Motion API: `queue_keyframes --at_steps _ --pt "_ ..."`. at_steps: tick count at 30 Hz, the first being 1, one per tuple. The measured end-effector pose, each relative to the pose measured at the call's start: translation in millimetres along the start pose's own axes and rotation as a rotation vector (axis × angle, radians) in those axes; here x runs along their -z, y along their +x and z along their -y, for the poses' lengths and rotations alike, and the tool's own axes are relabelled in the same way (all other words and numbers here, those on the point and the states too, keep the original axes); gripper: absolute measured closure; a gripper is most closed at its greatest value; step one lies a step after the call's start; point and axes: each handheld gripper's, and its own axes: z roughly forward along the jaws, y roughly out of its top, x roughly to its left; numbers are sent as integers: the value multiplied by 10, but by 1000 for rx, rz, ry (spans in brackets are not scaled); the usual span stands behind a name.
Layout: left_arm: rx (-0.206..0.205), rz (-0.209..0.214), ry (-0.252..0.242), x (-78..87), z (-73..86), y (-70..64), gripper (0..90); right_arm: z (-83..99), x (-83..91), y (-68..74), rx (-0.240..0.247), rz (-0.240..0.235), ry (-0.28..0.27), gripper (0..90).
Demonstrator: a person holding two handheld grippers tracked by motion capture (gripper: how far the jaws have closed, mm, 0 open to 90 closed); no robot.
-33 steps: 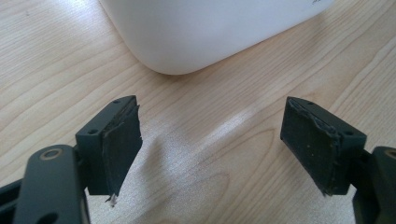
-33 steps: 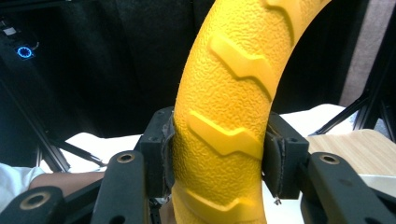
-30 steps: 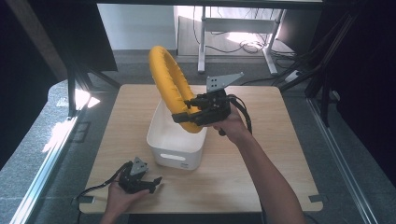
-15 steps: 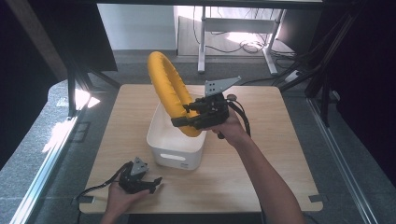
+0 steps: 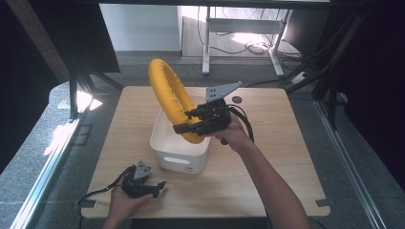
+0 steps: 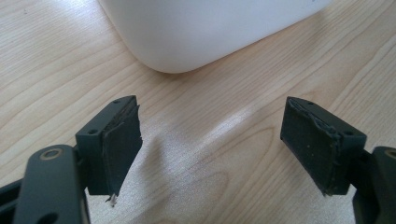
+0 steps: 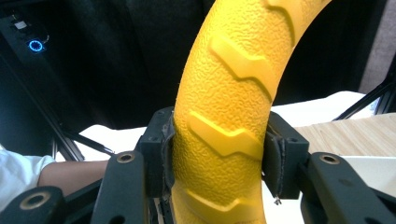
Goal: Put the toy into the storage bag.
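Observation:
A large yellow ring (image 5: 168,95) with raised chevron treads stands upright above the white bin (image 5: 177,153) at the middle of the wooden table. My right gripper (image 5: 191,125) is shut on the ring's lower right part, and its pads (image 7: 164,149) press both sides of the yellow ring (image 7: 229,107). My left gripper (image 5: 154,188) rests on the table near the front edge, left of the bin. It is open with bare wood between its pads (image 6: 119,144). The white bin's (image 6: 205,28) rounded corner lies just beyond them.
The wooden table (image 5: 286,157) has free surface to the right of the bin and along the front. A small dark round mark (image 5: 236,99) sits near the back edge. A desk frame and cables (image 5: 239,43) stand on the floor behind the table.
The ring, held in my right gripper, has shifted slightly left and down over the bin. The left gripper has stayed in place.

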Motion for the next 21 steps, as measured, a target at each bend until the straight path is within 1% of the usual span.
queue_keyframes --at_steps 7,12,21 --pt "-1 0 1 -3 1 0 205 62 -41 -30 -1 -4 9 512" --pt "-2 0 1 -5 2 -2 205 115 -73 -51 -13 -12 24 512" --pt "-3 -1 3 -6 2 -3 205 182 -103 -97 -30 -14 31 512"
